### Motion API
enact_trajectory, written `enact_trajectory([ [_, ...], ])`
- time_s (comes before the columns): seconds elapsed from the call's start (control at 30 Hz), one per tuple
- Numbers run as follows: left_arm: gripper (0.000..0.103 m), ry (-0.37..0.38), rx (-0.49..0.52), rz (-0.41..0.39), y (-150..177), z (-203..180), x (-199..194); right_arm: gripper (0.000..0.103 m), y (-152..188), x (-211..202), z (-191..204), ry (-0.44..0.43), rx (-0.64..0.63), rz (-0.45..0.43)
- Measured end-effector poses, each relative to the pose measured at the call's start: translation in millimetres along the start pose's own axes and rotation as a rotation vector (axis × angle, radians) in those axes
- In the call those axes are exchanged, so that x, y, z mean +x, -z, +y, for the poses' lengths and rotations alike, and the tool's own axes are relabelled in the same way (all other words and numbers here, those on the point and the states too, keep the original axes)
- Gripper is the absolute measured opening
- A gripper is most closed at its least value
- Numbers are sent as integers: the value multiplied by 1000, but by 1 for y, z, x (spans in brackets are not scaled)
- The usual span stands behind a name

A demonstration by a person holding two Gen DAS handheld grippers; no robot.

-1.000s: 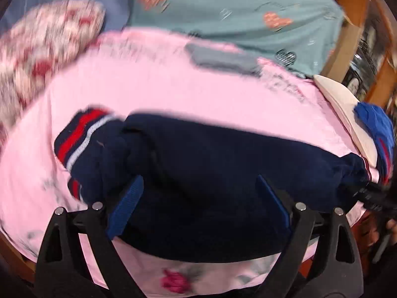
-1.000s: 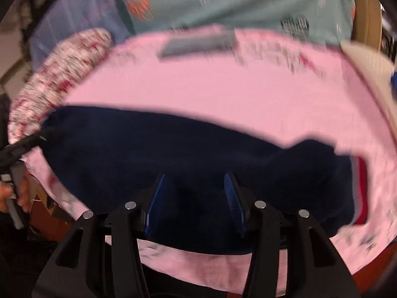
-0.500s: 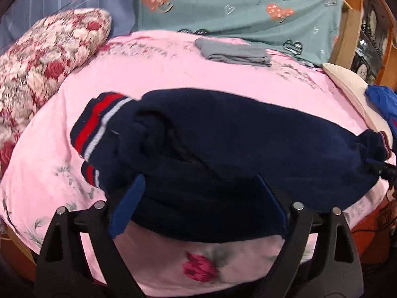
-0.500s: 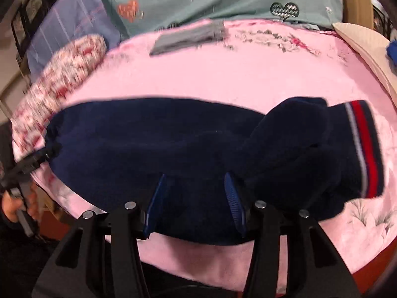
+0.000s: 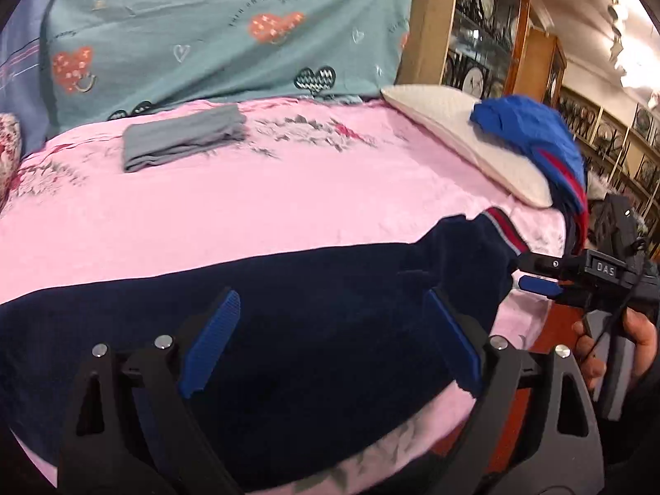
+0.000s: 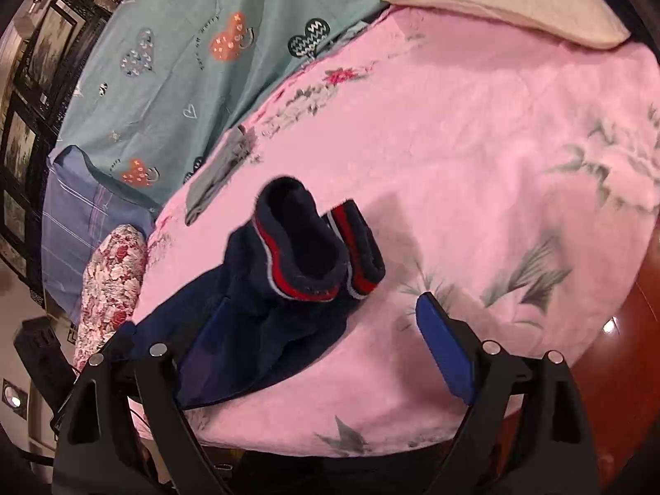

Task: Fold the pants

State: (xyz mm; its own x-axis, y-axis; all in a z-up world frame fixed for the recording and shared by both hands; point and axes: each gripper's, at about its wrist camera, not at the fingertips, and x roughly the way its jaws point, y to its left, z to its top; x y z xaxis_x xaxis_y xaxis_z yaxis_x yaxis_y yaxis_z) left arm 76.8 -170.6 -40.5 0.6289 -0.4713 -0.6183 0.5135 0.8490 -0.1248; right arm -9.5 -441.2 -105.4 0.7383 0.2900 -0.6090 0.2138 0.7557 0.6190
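Note:
The navy fleece pants lie stretched along the front edge of the pink bed. Their red and white striped cuffs show at the right end. My left gripper is open, its blue pads hovering over the middle of the pants, holding nothing. My right gripper is open beside the cuff end, empty; it also shows in the left wrist view just past the cuffs, by the bed's edge.
A folded grey garment lies at the back of the pink blanket. A white pillow with a blue garment sits at the right. A teal heart-print pillow and a floral pillow border the bed.
The right gripper has opened and let go of the cuff end. Both cameras have swung toward the cuff end of the pants. The left gripper stays open.

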Motion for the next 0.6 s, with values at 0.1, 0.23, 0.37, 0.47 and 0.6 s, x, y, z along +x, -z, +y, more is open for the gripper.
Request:
enact_trajectory([
  [0.1,92,-18,2,69,6,-12,33,87,-3,7,2,36,-15,-23],
  [0.23,92,-45,22,132,25,-19,56,64,-11,8,13,17,-84,-26],
  [0.37,93,-52,28,130,31,-19,58,57,-8,19,7,17,-67,25],
  [0.47,93,-57,46,120,34,-18,54,33,-1,16,8,-38,-86,-7],
  [0.6,93,-13,10,109,32,-10,47,29,2,-3,23,-86,-144,-82],
])
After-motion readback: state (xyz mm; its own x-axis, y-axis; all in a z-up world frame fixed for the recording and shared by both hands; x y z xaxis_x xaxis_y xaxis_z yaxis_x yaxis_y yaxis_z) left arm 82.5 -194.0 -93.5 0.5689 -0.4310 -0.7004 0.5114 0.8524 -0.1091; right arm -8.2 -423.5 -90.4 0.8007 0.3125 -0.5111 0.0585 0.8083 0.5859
